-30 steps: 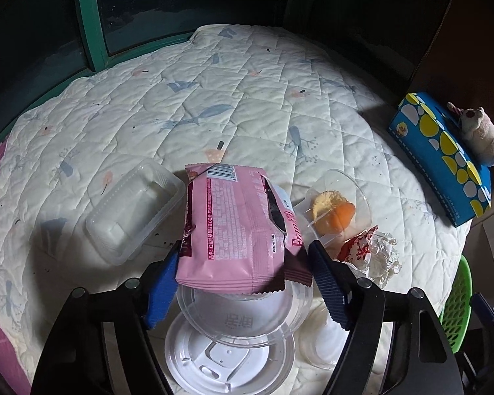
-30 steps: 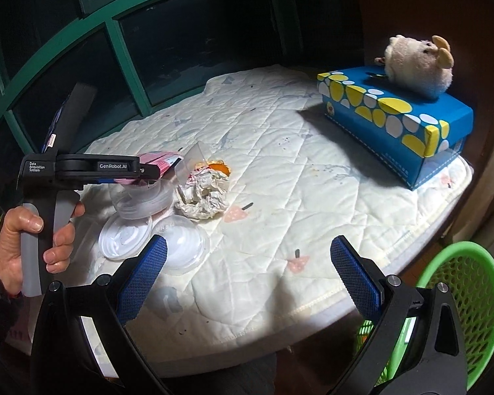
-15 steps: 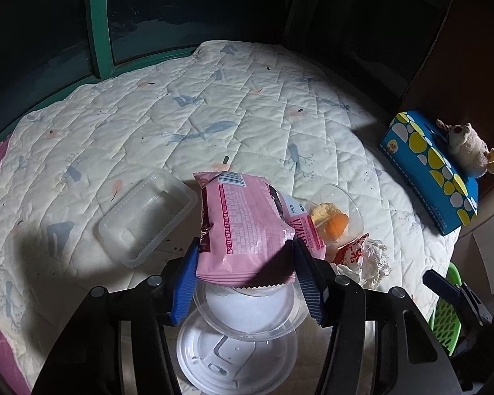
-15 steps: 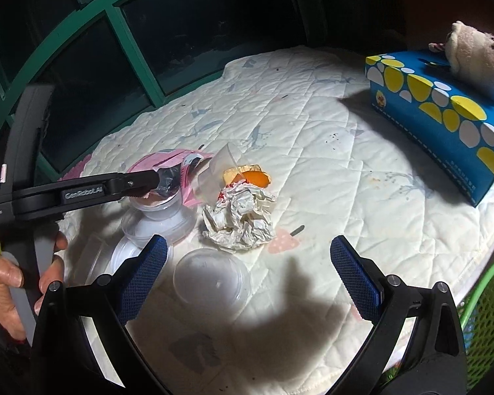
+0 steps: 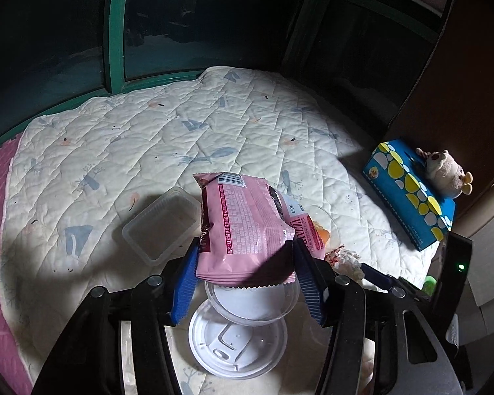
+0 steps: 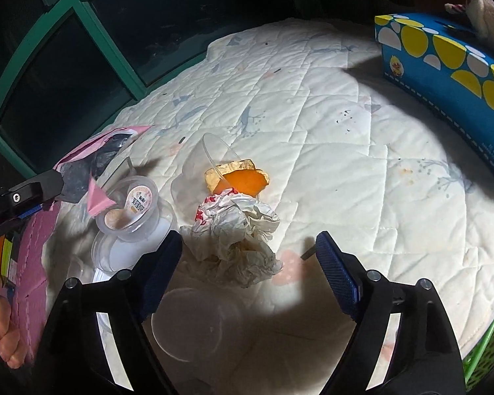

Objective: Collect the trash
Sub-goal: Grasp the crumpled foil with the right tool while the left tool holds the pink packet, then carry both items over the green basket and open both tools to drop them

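Note:
My left gripper [image 5: 245, 263] is shut on a pink snack bag [image 5: 247, 227] and holds it above a clear plastic bowl [image 5: 250, 306] and a white lid [image 5: 237, 342]. The bag also shows at the left of the right wrist view [image 6: 95, 158]. My right gripper [image 6: 248, 263] is open, its fingers on either side of a crumpled paper wrapper [image 6: 237, 230] on the quilted table. Behind the wrapper lies a tipped clear cup with orange food [image 6: 237, 177]. A small pudding cup [image 6: 128, 210] sits in the clear bowl.
A clear rectangular tray [image 5: 161, 227] lies left of the bag. A blue tissue box [image 6: 444, 65] with a plush toy [image 5: 444, 171] stands at the right. A green basket [image 6: 484, 355] sits below the table's right edge. A clear lid [image 6: 191, 322] lies under my right gripper.
My left gripper closed on the pink bag and lifted it. My right gripper moved forward and down over the crumpled wrapper.

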`<state>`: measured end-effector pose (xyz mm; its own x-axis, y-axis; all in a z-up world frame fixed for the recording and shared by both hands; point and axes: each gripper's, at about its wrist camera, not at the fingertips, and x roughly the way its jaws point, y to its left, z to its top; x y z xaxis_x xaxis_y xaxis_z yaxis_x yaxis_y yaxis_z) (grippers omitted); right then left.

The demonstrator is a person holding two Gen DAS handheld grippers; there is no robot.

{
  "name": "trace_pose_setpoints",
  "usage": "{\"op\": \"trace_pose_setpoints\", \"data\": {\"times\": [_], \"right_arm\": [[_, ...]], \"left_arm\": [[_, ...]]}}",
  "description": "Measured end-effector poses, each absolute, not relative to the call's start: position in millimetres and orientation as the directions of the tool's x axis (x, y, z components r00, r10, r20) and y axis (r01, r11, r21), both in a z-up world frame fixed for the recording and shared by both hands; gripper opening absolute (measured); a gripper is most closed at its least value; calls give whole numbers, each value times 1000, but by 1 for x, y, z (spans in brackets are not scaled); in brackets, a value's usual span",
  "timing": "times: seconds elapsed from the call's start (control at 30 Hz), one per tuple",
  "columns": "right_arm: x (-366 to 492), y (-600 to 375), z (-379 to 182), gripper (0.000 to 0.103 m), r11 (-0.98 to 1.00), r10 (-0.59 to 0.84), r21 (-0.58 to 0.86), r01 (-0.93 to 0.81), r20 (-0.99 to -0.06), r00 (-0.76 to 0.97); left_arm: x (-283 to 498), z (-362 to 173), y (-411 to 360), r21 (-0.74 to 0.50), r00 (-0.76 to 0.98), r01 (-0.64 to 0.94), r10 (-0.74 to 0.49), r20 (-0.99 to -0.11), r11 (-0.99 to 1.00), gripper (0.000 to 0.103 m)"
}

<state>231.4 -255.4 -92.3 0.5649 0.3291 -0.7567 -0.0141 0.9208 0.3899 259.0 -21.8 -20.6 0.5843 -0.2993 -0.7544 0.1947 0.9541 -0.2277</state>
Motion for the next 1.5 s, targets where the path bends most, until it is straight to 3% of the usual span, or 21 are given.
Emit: {"op": "trace_pose_setpoints", "data": {"times": [0.17, 0.23, 0.33, 0.73, 1.07, 1.5], "right_arm": [[231, -250, -92, 66, 915, 348, 401, -35, -745, 569], [228, -250, -90, 56, 909, 361, 415, -42, -735, 574], [222, -253, -85, 52, 911, 350, 411, -35, -725, 594], [179, -285, -55, 51, 891, 348, 453, -16, -662, 663], [124, -314, -38, 50, 921, 264, 388, 16, -656, 707], [36, -405, -51, 52, 904, 76, 348, 249, -704, 706]], "left_arm": [[251, -16, -22, -232, 588, 206, -309, -747, 951, 54], [248, -15, -22, -234, 590, 204, -310, -746, 951, 54], [244, -12, -23, -242, 591, 202, -315, -743, 949, 54], [216, 4, -44, -239, 607, 257, -348, -714, 937, 54], [181, 13, -92, -244, 582, 368, -427, -692, 897, 54], [138, 1, -178, -250, 482, 517, -520, -705, 819, 54]]}}
